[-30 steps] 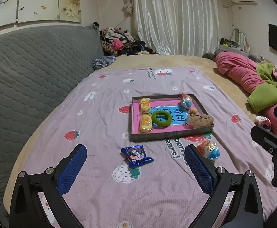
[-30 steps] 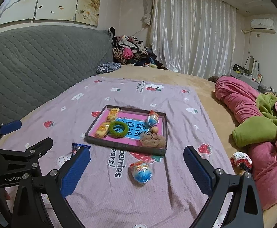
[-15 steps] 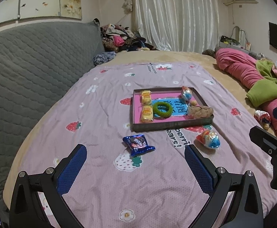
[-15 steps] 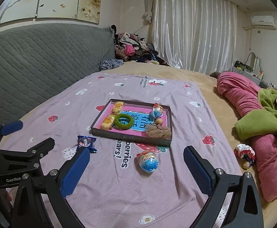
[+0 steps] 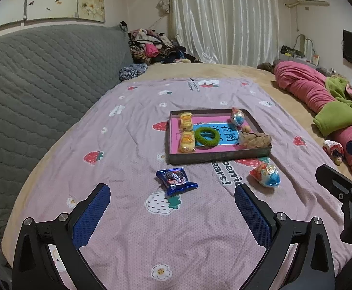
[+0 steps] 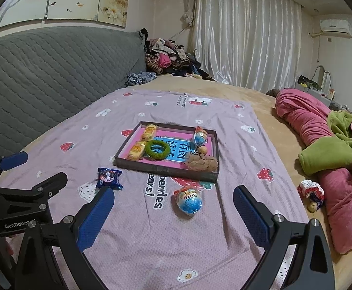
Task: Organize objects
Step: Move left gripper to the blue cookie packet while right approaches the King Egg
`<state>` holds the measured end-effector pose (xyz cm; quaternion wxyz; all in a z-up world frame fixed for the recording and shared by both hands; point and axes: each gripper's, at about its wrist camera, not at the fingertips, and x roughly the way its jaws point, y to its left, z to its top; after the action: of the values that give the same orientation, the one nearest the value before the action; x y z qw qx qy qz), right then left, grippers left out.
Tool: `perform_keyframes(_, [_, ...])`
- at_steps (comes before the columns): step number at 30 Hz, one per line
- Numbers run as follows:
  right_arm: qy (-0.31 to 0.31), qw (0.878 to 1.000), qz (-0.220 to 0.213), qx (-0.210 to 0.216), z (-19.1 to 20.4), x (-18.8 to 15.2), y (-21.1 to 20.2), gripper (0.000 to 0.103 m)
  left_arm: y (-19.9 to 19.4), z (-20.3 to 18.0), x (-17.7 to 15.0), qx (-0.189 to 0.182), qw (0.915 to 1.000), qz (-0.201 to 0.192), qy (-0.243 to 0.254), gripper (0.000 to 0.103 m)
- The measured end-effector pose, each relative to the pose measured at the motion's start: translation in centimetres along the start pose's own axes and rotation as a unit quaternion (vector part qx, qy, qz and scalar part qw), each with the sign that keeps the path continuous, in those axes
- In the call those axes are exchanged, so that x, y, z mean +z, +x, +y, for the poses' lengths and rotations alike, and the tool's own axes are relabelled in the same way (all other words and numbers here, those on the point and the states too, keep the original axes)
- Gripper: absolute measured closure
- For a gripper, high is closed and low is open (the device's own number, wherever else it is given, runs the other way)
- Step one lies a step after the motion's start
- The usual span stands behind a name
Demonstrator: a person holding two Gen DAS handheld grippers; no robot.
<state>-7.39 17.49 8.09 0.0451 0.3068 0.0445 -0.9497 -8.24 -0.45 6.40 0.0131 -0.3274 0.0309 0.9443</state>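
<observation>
Now both views sit lower — tray (image 5: 220,157) farther.

A: What do the tools look like?

B: The left gripper (image 5: 172,193) has two black arms ending in blue pads (image 5: 91,215) with a fine dotted texture. Silver screws (image 5: 63,216) sit at the base of each arm.

A: And the other one?

B: The right gripper (image 6: 173,194) is the same build: black frame, blue pads (image 6: 251,215), silver screws (image 6: 277,217). Seen from there, the left tool's body carries white "GenRobot" lettering (image 6: 18,224).
</observation>
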Motion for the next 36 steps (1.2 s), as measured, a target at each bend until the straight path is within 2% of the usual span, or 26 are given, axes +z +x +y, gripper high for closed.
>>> perform_keyframes(17, [-0.002,1.0,0.017,-0.004,-0.5,-1.4,1.2,0.003,1.7,-0.5,-1.2,-0.002,0.9998,0.021,0.0,0.0])
perform_keyframes(36, [0.006,0.998,0.065,0.004,-1.5,-4.3,7.0,0.003,8.3,-1.0,-3.7,-0.008,0.9971,0.075,-0.007,0.0])
